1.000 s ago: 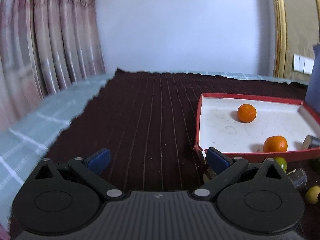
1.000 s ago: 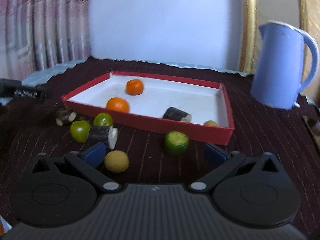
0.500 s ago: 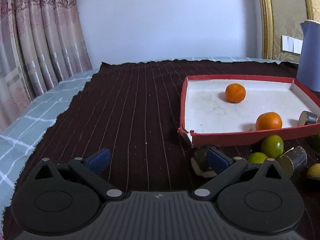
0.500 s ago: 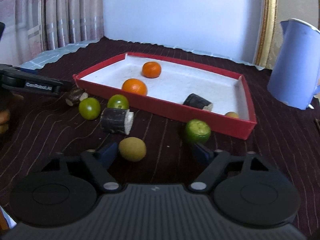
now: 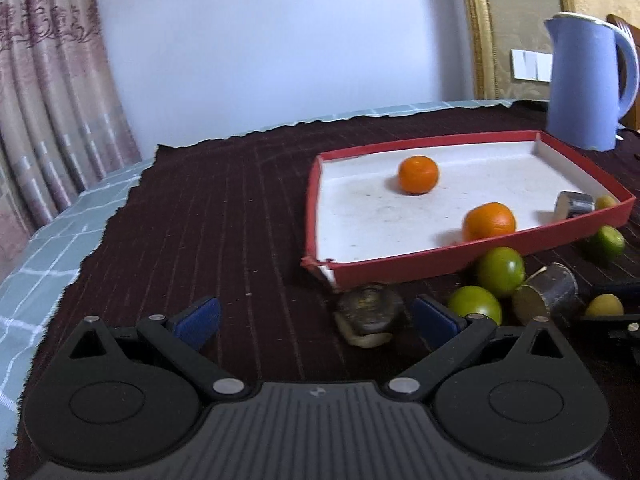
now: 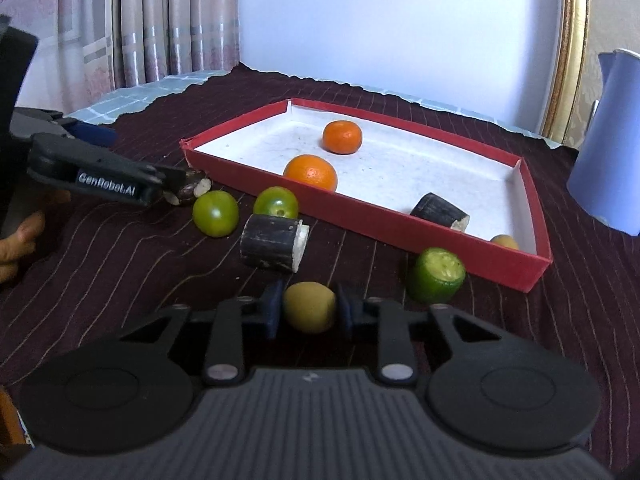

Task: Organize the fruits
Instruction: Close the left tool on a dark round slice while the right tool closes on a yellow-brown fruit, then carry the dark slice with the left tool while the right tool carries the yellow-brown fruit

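Right gripper [image 6: 309,309] now clamped on yellow fruit [image 6: 309,307], wide before, left gripper [image 5: 316,318] still wide.

Inside the shallow red cardboard tray [image 6: 400,222] lay two round orange tangerines [image 6: 342,137], one dark cane piece [image 6: 438,211] and one small yellow fruit [image 6: 505,241]; outside it, three green fruits [image 6: 215,213].

A table covered by a dark maroon pinstriped cloth [image 6: 120,264], over a pale green checked cloth [image 5: 48,216] at its 9 o'clock edge, carries everything. On the maroon cloth lie a shallow red-walled cardboard tray [image 6: 400,224], a blue kettle [image 5: 584,84] at its 2 o'clock, two round green fruits [image 6: 215,213] [image 6: 276,203], a dark cylindrical cane piece [image 6: 274,243], a cut lime [image 6: 438,275], and another dark cane piece [image 5: 370,314] off the tray's near corner.
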